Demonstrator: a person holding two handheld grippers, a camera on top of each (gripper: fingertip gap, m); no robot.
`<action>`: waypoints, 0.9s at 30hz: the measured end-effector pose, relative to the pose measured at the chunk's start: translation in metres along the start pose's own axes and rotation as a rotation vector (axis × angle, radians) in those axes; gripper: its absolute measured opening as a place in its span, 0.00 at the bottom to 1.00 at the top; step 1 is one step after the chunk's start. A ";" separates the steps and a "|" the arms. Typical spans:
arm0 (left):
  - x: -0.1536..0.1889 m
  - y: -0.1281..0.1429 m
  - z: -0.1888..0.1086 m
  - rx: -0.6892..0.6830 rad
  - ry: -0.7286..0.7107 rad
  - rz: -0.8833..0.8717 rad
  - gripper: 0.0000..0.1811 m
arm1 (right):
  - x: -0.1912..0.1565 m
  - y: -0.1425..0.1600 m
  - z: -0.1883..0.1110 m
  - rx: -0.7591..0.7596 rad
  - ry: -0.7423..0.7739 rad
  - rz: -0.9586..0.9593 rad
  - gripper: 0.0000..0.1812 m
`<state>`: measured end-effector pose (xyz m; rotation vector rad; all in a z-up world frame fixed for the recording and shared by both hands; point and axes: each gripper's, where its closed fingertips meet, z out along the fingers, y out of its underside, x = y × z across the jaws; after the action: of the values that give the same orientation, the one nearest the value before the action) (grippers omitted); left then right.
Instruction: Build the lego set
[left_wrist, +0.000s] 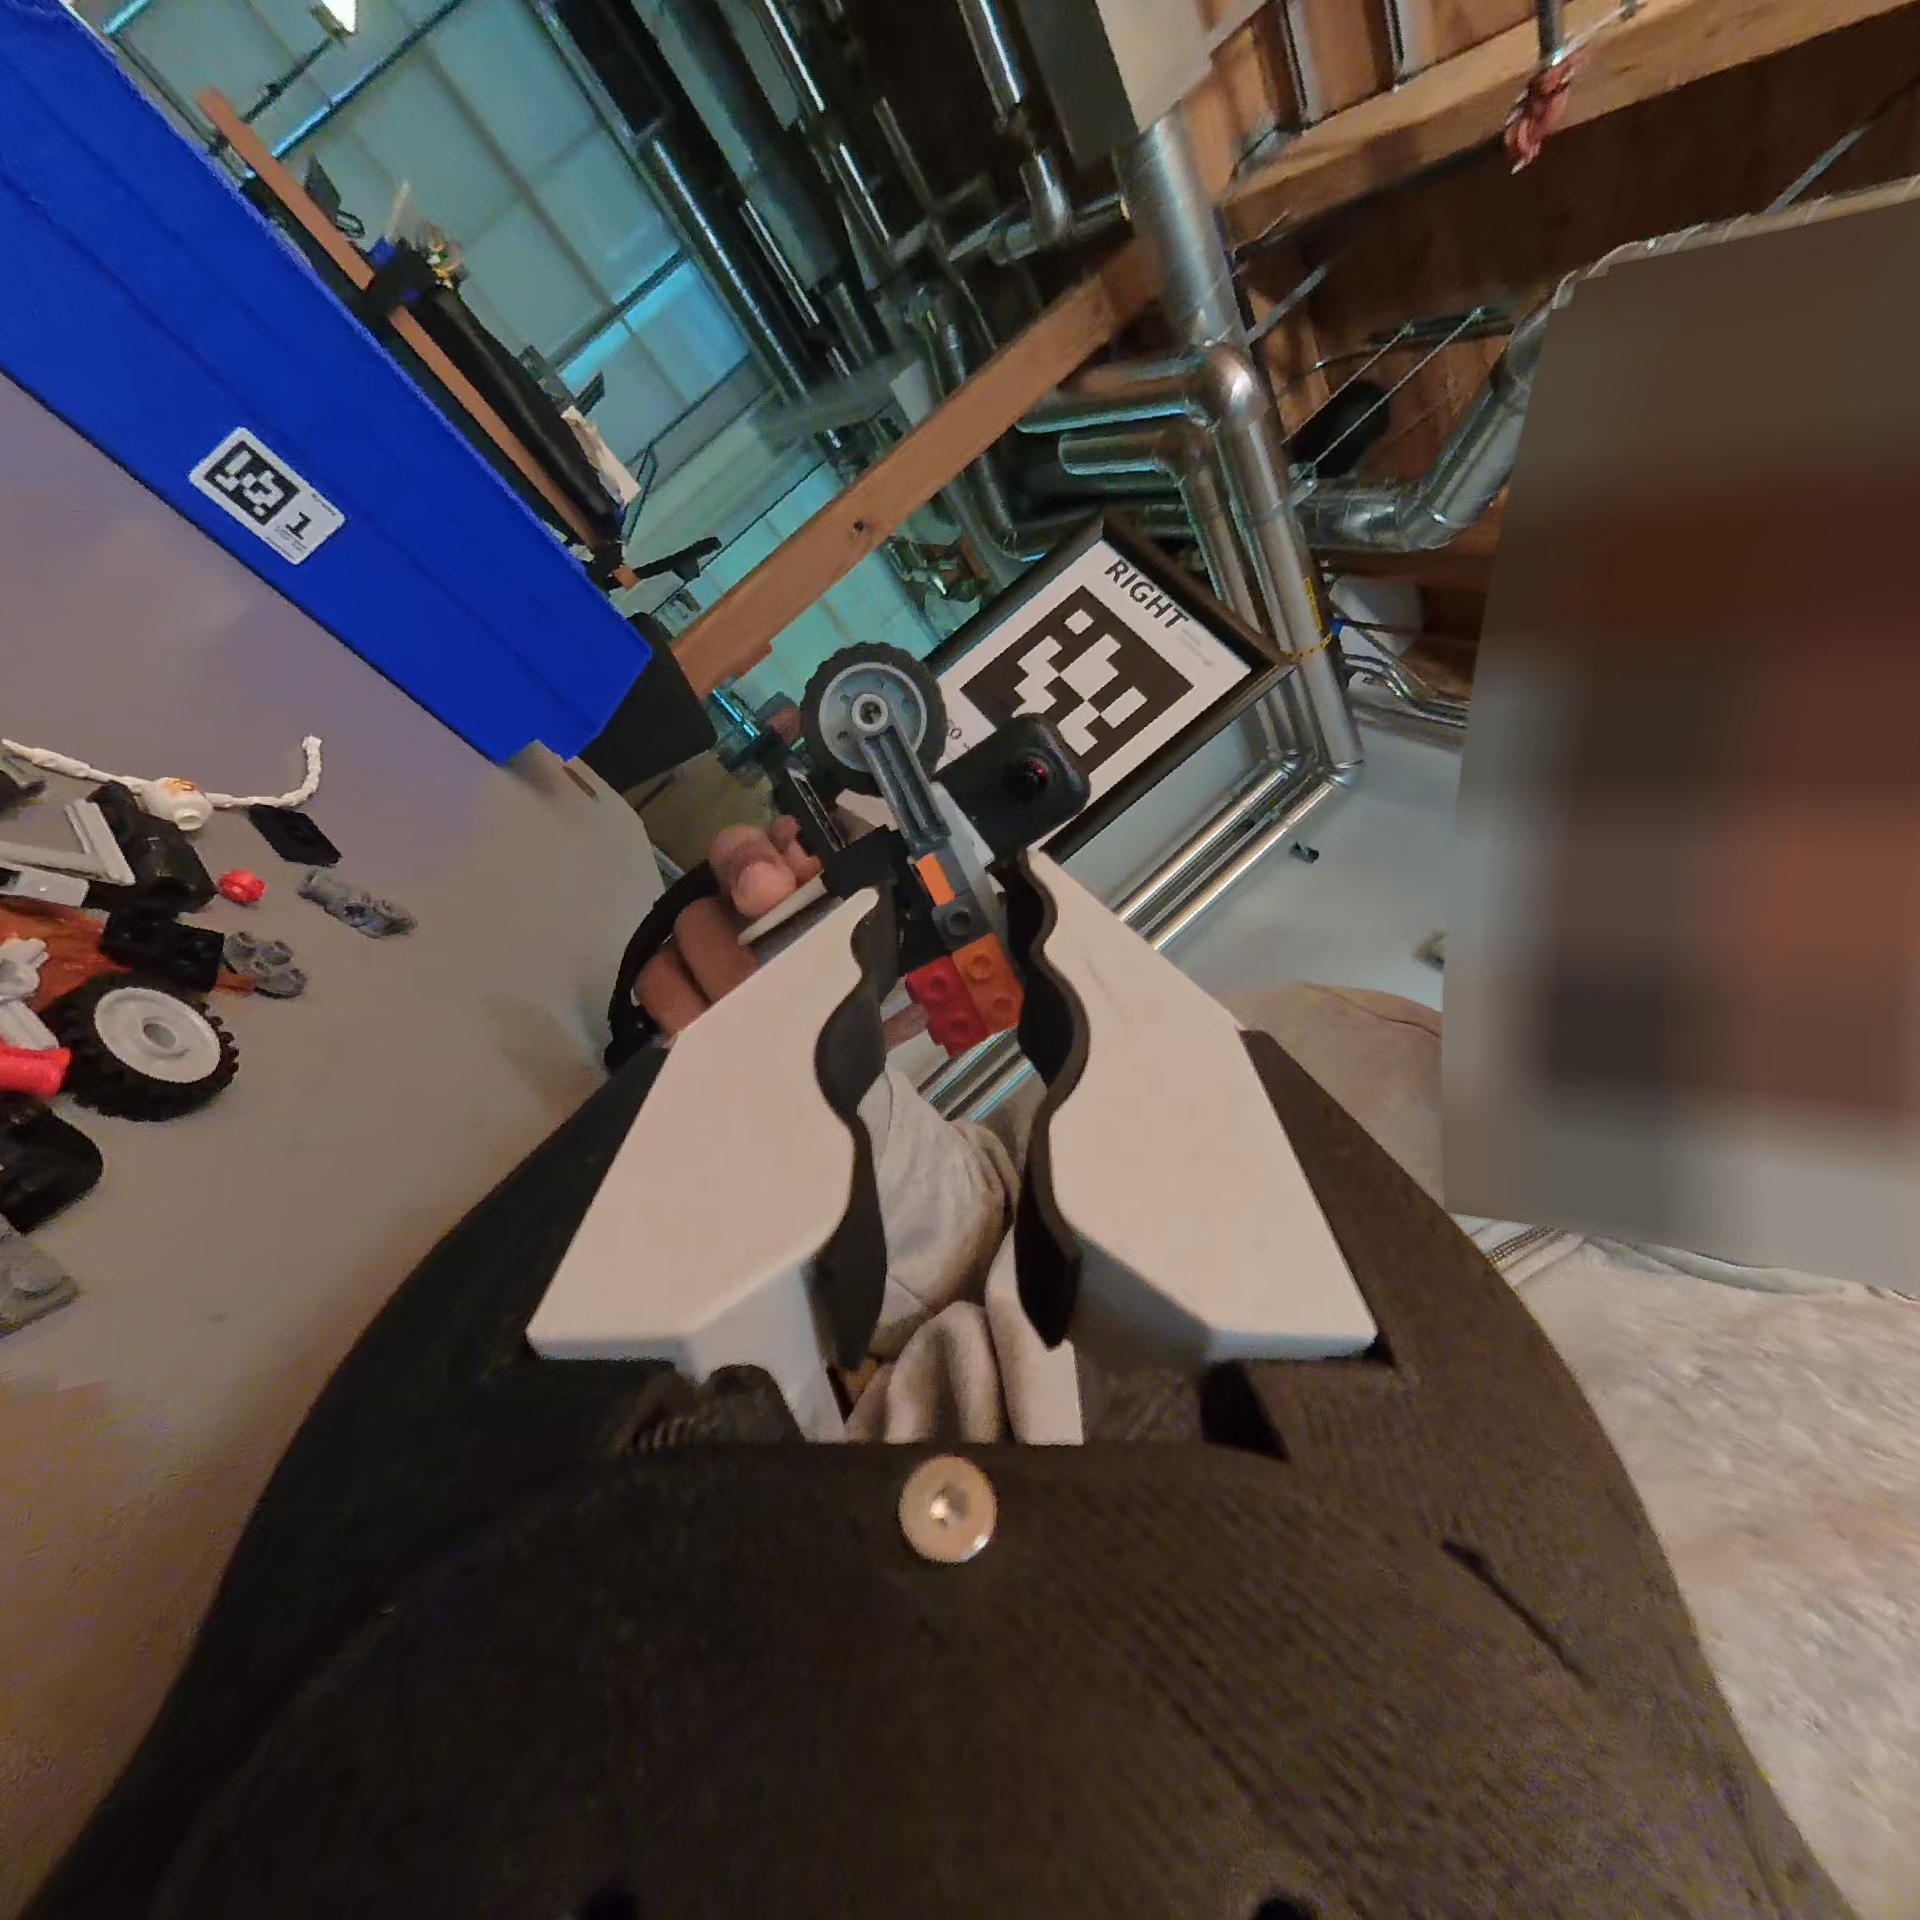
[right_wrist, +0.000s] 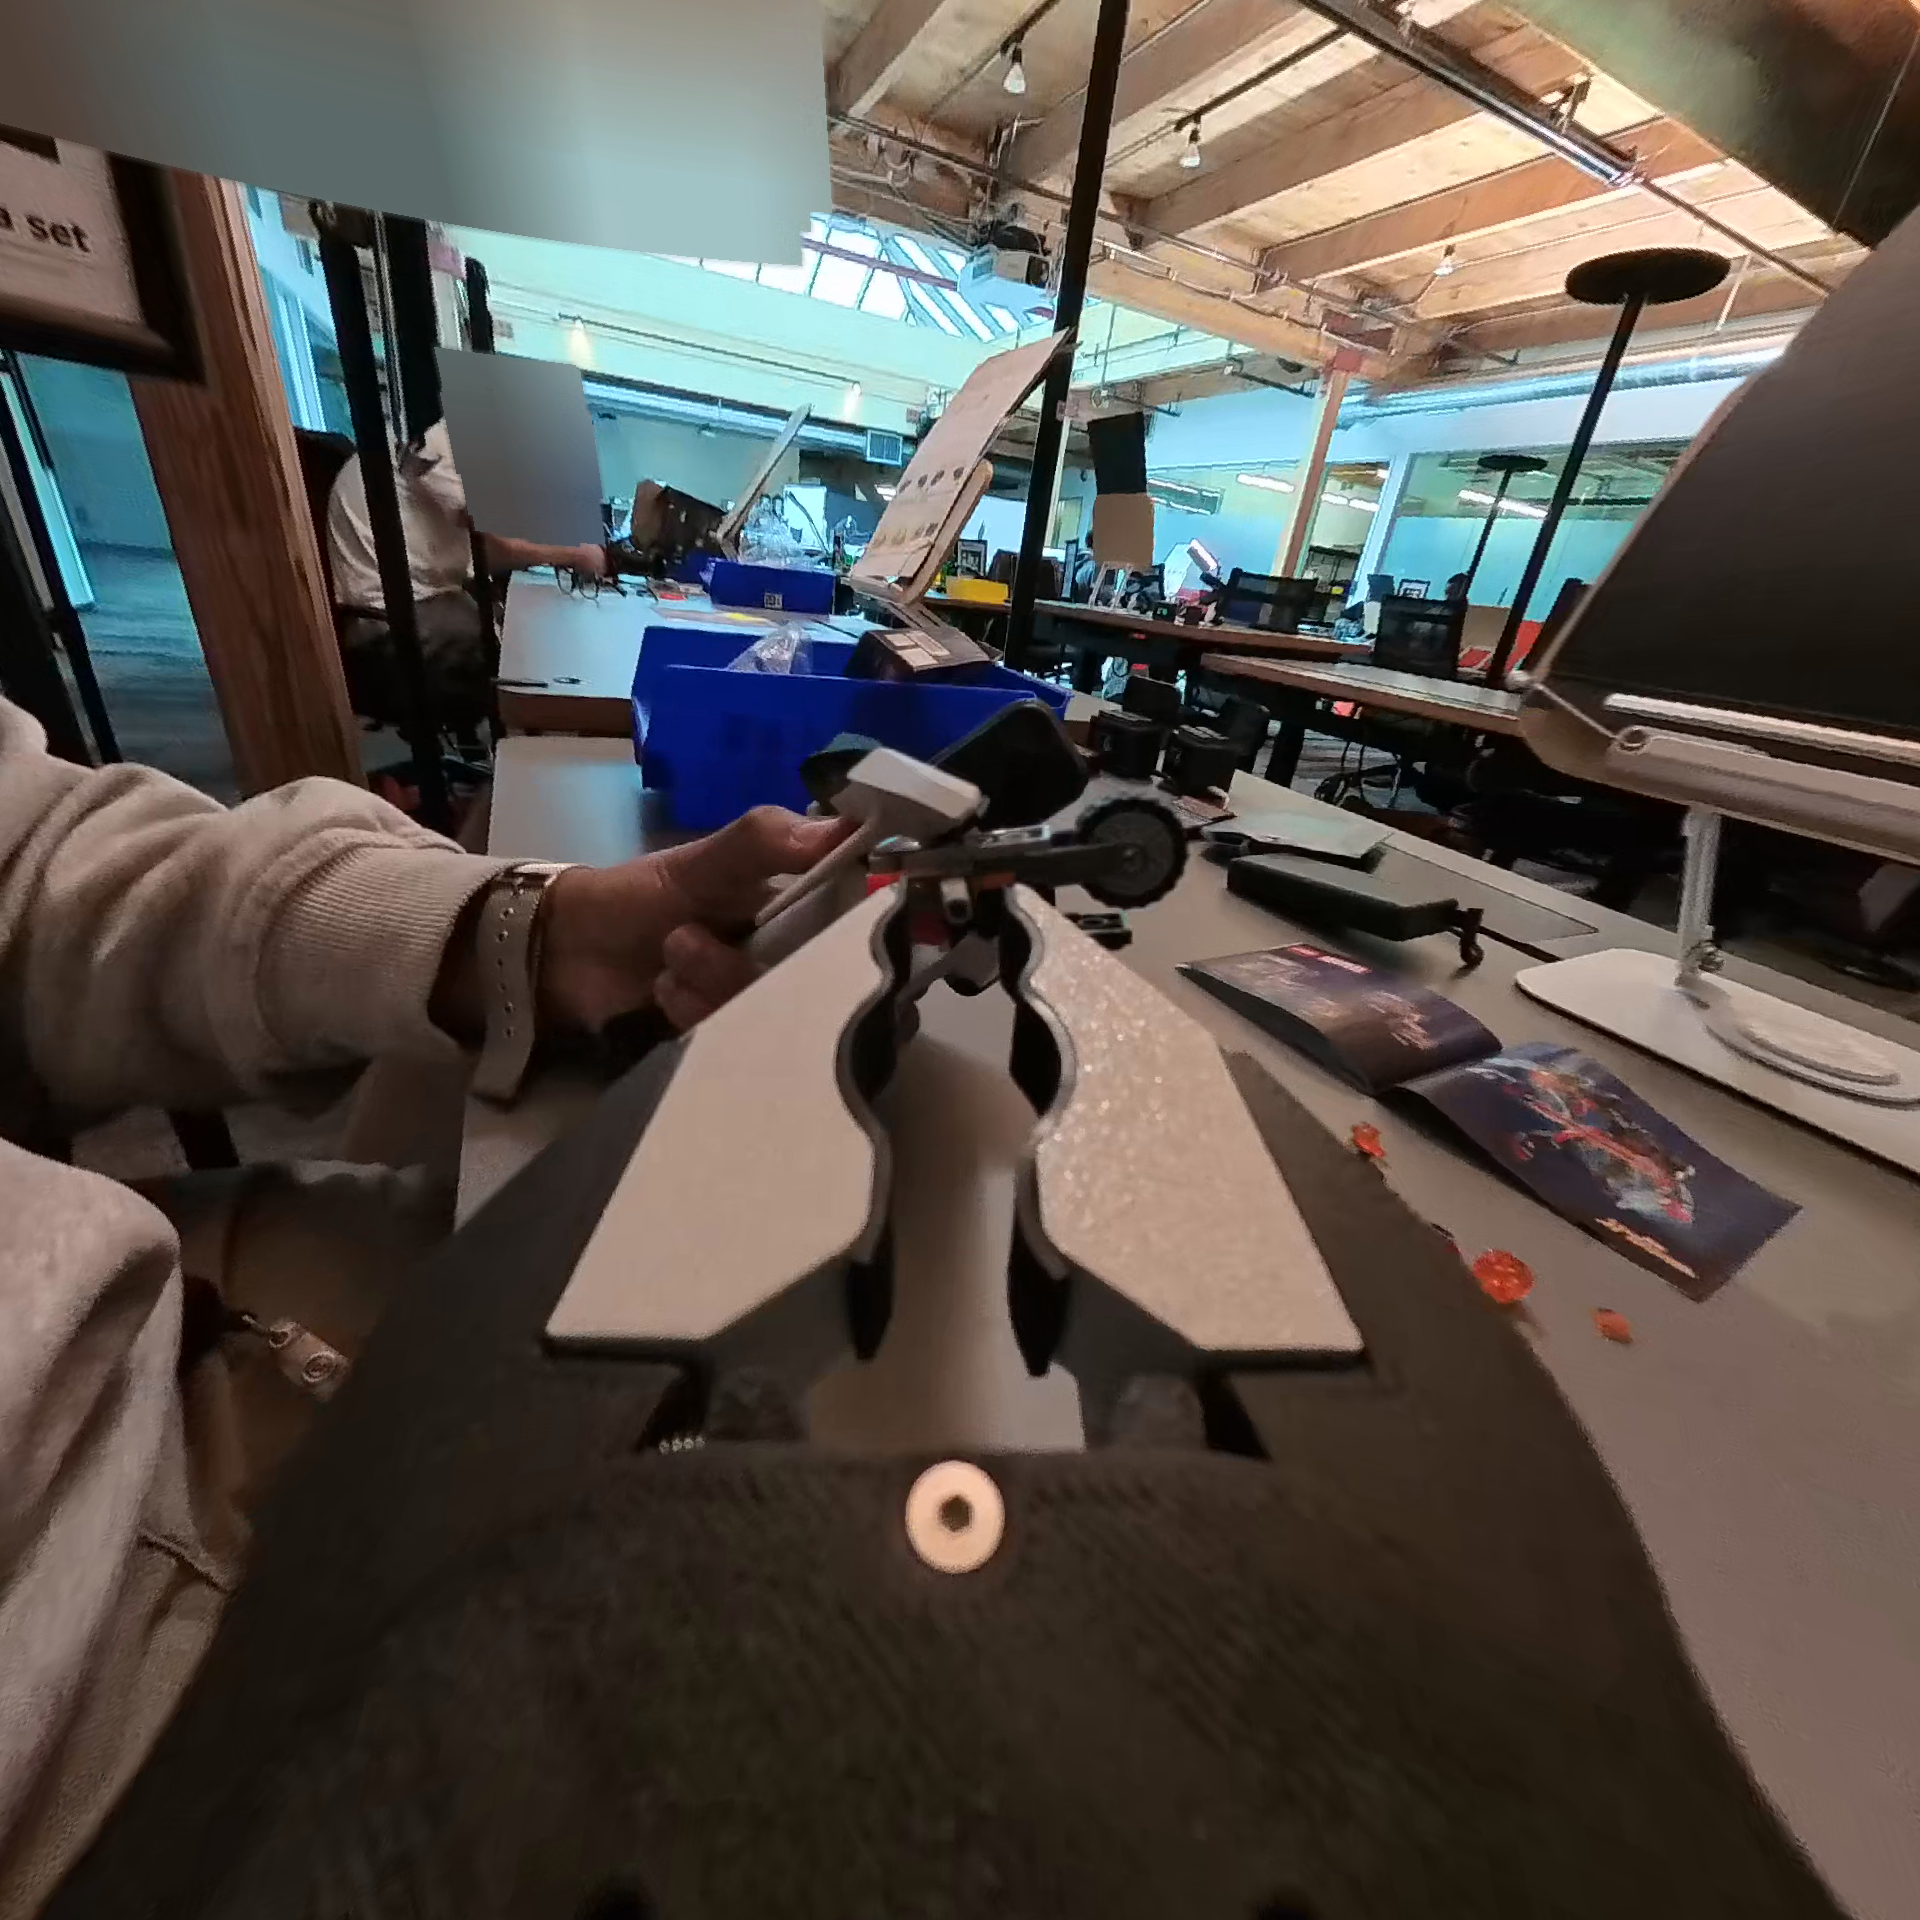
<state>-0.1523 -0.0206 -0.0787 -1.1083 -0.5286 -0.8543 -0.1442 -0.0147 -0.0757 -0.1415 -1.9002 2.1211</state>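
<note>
My left gripper is shut on a small toy-brick assembly with red and orange bricks and a grey arm that ends in a small black-tyred wheel. It is held in the air above the grey table. My right gripper is shut on the same assembly from the opposite side, and the wheel sticks out to the right. Each view shows the other gripper just beyond the assembly, with a hand on its handle. The exact contact points are partly hidden by the black pads.
Loose bricks and a large knobby wheel lie on the table at left, below a blue bin. An open booklet, small orange pieces, a monitor on a stand and more blue bins stand to the right and behind.
</note>
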 end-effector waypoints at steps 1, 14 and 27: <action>0.000 0.002 0.001 -0.010 -0.001 0.001 0.11 | 0.000 0.001 0.000 -0.005 0.005 -0.005 0.07; -0.005 0.000 0.001 0.010 -0.045 0.001 0.11 | 0.004 0.007 0.000 -0.063 0.024 -0.001 0.02; -0.045 -0.009 -0.030 -0.050 -0.470 0.203 0.11 | 0.034 0.004 -0.015 -0.020 0.123 0.112 0.02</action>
<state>-0.1870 -0.0354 -0.1183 -1.3920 -0.7694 -0.4287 -0.1734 0.0084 -0.0773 -0.3826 -1.8822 2.1115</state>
